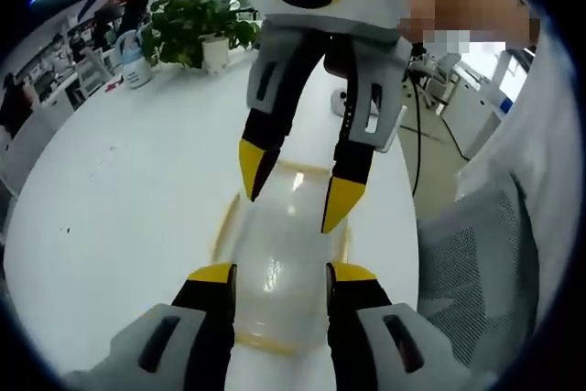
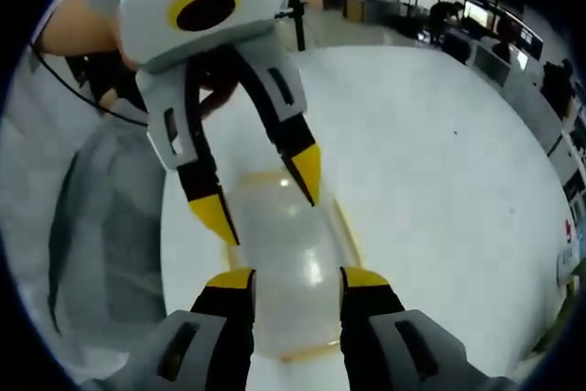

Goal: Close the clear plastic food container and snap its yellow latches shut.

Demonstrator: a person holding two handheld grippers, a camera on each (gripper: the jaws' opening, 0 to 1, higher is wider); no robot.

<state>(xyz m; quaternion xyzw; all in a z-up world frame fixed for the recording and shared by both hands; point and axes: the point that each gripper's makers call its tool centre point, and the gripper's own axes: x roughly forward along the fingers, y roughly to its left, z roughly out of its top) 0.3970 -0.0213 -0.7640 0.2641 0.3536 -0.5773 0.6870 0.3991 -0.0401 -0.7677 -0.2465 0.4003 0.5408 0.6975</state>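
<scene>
Yellow-tipped jaws of my left tool [image 1: 279, 274] stand apart, straddling the near end of the clear plastic food container [image 1: 284, 254]; whether they touch its sides I cannot tell. Container lies flat on the white worktop [image 1: 119, 199], yellow latches [image 1: 227, 219] along its edges. My right tool [image 1: 298, 188] comes in from the far end, jaws spread, tips over the lid.

Right gripper view, same layout reversed: right tool [image 2: 298, 277] jaws apart over the container [image 2: 284, 254], left tool [image 2: 265, 194] facing it, tips spread above the far part of the lid. Beyond the left tool, a potted plant [image 1: 197, 25] and a bottle [image 1: 135, 66] sit well away on the worktop. Mesh chair [image 1: 481, 263] to one side.
</scene>
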